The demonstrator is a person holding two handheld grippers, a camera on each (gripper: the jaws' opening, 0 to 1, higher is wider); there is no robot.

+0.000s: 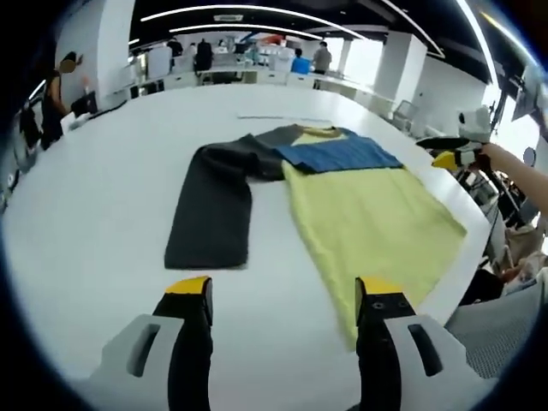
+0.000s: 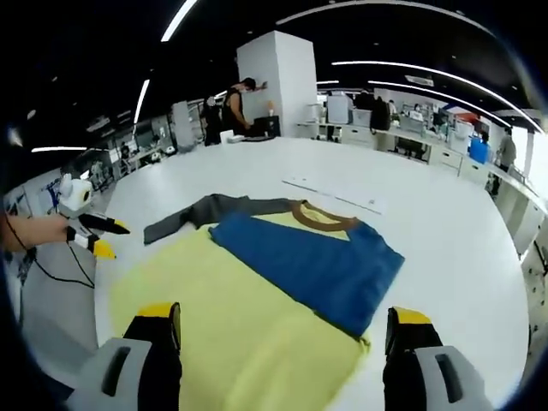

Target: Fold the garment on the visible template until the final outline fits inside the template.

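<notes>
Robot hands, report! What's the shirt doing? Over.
Left gripper open, right gripper open, both holding nothing. Shirt flat on table, blue sleeve folded in, gray sleeve out.

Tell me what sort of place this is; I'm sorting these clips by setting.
Probably an open-plan office or lab: a large white table holds the garment, long strip ceiling lights run overhead, and people stand at desks with monitors in the background.

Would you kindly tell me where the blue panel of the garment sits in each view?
Left gripper view: blue panel upper centre-right, above the yellow body.
Right gripper view: blue panel centre, beyond the open jaws.
Shared landmark: the brown collar at the panel's far edge.
</notes>
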